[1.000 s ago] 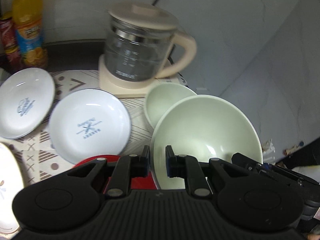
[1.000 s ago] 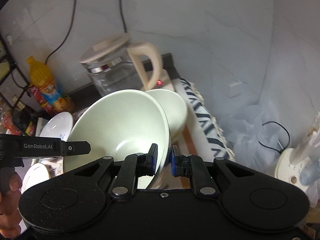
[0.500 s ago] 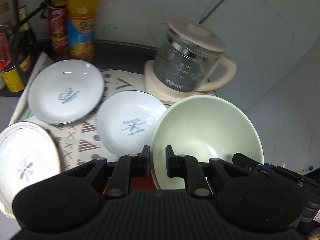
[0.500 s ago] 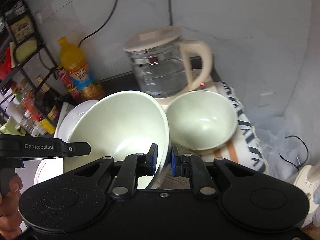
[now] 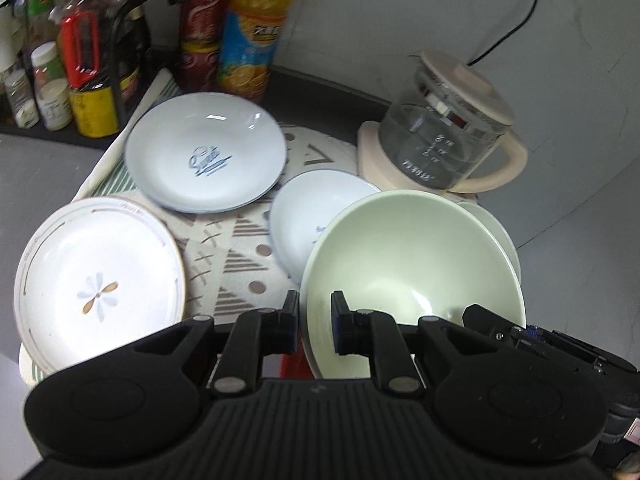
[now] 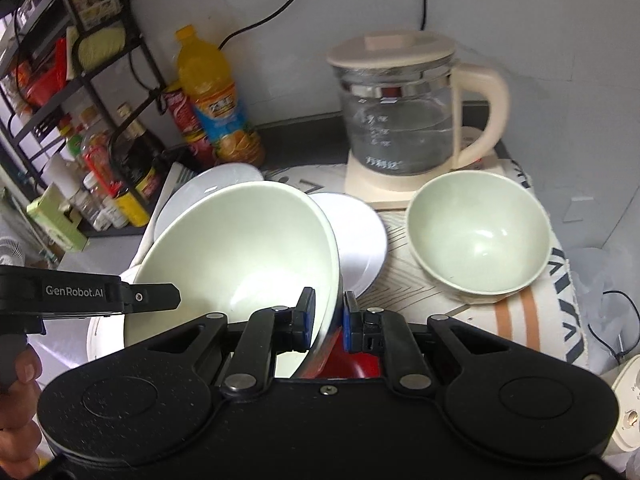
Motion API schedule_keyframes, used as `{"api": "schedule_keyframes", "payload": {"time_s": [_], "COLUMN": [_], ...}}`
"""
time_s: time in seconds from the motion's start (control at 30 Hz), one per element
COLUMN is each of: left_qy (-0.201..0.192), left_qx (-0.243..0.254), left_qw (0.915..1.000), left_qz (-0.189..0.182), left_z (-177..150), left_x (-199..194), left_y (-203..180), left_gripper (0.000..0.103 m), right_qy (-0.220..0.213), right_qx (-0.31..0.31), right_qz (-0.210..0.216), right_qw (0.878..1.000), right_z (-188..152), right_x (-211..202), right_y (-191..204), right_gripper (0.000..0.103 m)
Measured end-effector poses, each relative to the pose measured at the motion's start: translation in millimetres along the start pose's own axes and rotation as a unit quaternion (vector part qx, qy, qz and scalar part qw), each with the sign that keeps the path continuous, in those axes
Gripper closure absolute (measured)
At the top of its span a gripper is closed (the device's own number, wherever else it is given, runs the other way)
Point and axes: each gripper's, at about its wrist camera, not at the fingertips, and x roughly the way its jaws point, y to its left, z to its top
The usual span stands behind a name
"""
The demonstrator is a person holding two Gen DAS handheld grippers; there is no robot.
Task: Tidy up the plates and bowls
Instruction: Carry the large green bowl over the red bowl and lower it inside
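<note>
Both grippers are shut on the rim of one large pale green bowl (image 5: 416, 264), held above the table: my left gripper (image 5: 314, 312) on its left rim, my right gripper (image 6: 329, 312) on its right rim (image 6: 240, 256). A smaller pale green bowl (image 6: 478, 236) stands on the patterned cloth to the right. Two white plates with blue logos (image 5: 206, 152) (image 5: 308, 216) and a flower-pattern plate (image 5: 98, 280) lie on the cloth. A red item (image 6: 352, 364) shows under the held bowl.
A glass kettle on a cream base (image 6: 404, 116) stands at the back right. An orange juice bottle (image 5: 256, 28), a red can (image 5: 200, 20) and a rack of condiment bottles (image 5: 60, 68) stand at the back left. The table's right edge (image 6: 568, 304) is beside the small bowl.
Both grippers have swung left and tilted down with the large bowl. The small bowl and kettle have shifted right in view; more plates and the bottle rack have come into view.
</note>
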Motion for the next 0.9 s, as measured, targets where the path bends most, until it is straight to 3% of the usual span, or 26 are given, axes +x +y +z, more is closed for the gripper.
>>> {"api": "schedule_keyframes", "payload": {"time_s": [0.5,0.9], "left_qy": [0.047,0.056], "left_qx": [-0.036,-0.039], "left_qw": [0.9982,0.9974], "left_qz": [0.012,0.021], "left_z": [-23.4,-25.1], "left_x": [14.9,24.1], "left_y": [28.0,36.1], "left_gripper": [0.089,0.089], "right_qy": [0.036,0.037], "right_qx": [-0.025,-0.03], "right_qz": [0.005,-0.031], "right_qw": [0.999,0.998], "right_z": [-10.3,-18.2], "right_x": [22.8,38.9], "right_y": [12.1,5.5], "right_gripper": [0.089,0.091]}}
